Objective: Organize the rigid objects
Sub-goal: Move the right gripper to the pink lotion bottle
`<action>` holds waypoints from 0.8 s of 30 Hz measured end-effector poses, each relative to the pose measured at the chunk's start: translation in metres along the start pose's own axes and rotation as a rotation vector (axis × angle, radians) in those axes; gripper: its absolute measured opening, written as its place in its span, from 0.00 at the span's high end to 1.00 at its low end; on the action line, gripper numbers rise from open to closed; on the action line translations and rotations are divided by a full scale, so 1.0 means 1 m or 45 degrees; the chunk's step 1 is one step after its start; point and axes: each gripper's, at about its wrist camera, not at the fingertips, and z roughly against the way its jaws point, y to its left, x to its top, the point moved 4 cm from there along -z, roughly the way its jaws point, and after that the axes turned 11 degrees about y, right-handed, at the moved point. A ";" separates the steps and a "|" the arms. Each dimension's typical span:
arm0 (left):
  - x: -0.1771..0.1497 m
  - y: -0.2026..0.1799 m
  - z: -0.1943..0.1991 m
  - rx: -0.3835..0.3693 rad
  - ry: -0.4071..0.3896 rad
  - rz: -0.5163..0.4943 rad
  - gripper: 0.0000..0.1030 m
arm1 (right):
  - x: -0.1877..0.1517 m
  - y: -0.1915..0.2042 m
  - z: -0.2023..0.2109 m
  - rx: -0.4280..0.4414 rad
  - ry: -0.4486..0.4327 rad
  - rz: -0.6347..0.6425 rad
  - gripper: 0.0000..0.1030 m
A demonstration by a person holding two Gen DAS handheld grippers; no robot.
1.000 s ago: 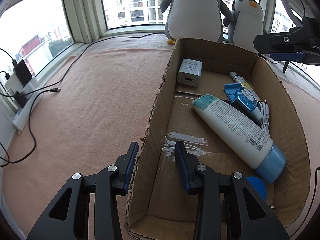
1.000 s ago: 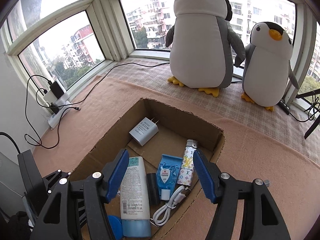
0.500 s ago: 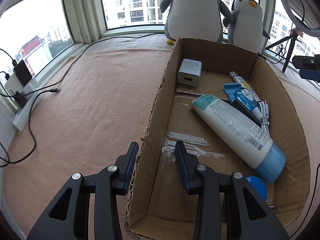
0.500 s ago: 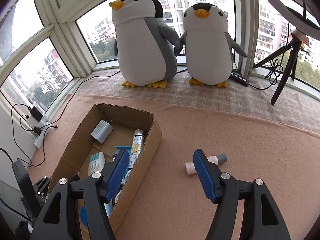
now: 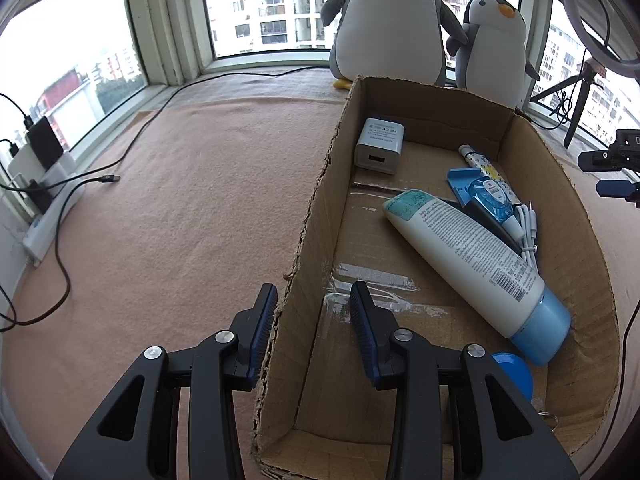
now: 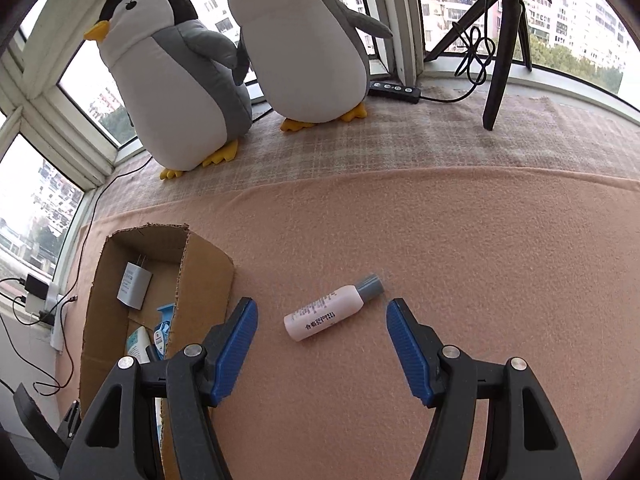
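An open cardboard box (image 5: 532,152) lies on the pink blanket. In it are a white tube with a blue cap (image 5: 468,256), a white charger (image 5: 379,144), a blue tape dispenser (image 5: 486,192), a patterned lighter (image 5: 486,166) and a white cable (image 5: 528,232). My left gripper (image 5: 314,312) is open and straddles the box's left wall, one finger outside, one inside. Right of the box (image 6: 208,276), a small pink bottle with a grey cap (image 6: 332,313) lies on its side. My right gripper (image 6: 322,320) hovers open above it, a finger on each side.
Two plush penguins (image 6: 304,44) stand on the checked cloth by the windows. A black tripod (image 6: 504,40) and a power strip (image 6: 394,90) are at the back right. Cables and a white power strip (image 5: 48,200) run along the left window sill.
My right gripper has swung away from the box to the right and come down over the small pink bottle. The left gripper and box have not moved.
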 end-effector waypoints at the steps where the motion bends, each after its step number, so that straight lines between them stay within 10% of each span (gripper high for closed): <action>1: 0.000 0.000 0.000 -0.001 0.000 0.000 0.65 | 0.001 -0.001 -0.004 0.000 0.013 -0.018 0.39; 24: -0.002 0.000 0.000 -0.005 -0.002 0.003 0.65 | 0.011 0.005 -0.048 -0.207 0.112 0.001 0.39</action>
